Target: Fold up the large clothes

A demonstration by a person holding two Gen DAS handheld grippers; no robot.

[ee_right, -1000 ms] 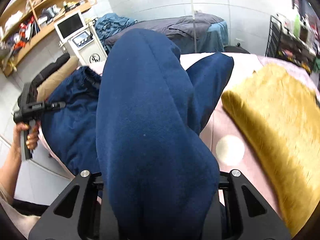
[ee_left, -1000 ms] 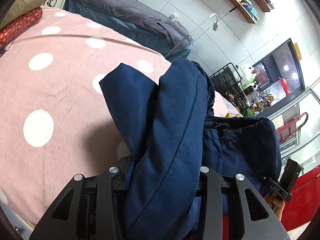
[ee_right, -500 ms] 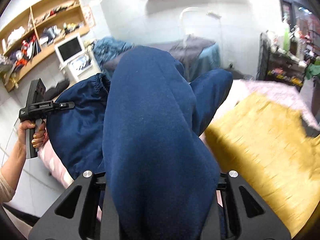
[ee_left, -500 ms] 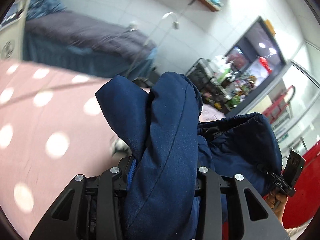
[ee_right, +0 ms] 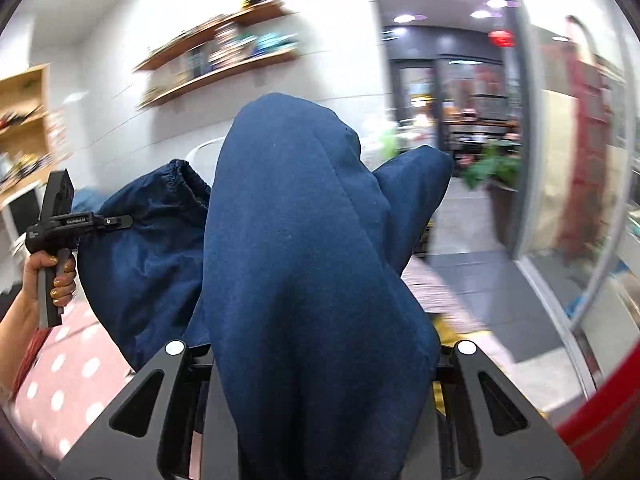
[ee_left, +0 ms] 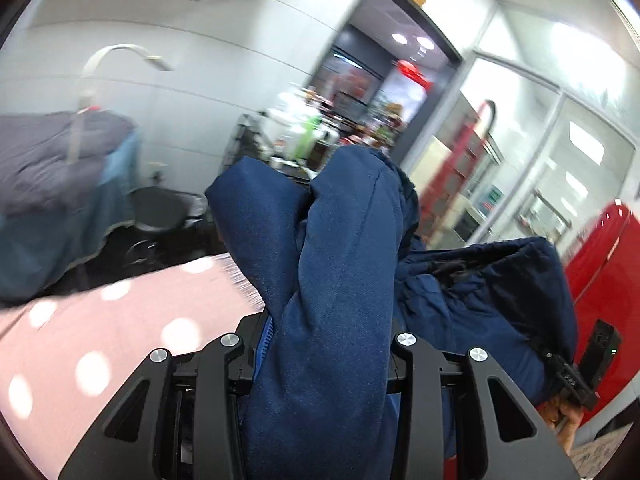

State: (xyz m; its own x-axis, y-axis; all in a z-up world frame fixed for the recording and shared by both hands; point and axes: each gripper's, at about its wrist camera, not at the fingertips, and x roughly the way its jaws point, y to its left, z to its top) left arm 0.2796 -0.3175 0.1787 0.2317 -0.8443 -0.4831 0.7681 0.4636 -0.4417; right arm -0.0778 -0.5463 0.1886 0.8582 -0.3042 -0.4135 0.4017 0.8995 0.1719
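The left gripper (ee_left: pixel 320 392) is clamped on a thick bunch of navy trousers (ee_left: pixel 344 280), and the right gripper (ee_right: pixel 316 380) grips another bunch of the same garment; its jaws have just been closing a little, with the cloth between them. The fabric is a heavy dark-blue denim-like weave with visible seams. It rises in a rounded hump over each pair of jaws, with a gathered elastic waistband (ee_right: pixel 184 178) stretched between the two hands. The trousers hang in the air above the edge of the pink dotted bedspread (ee_left: pixel 120 320), touching it nowhere that shows. A hand (ee_right: pixel 56 276) holds the left gripper's handle.

A second ago the bedspread filled the lower view and a yellow blanket lay to the right. Now both cameras look across the room at a shelf (ee_right: pixel 224 60), a doorway (ee_left: pixel 384 92) and a red fridge (ee_left: pixel 600 272), and the background is motion-blurred.
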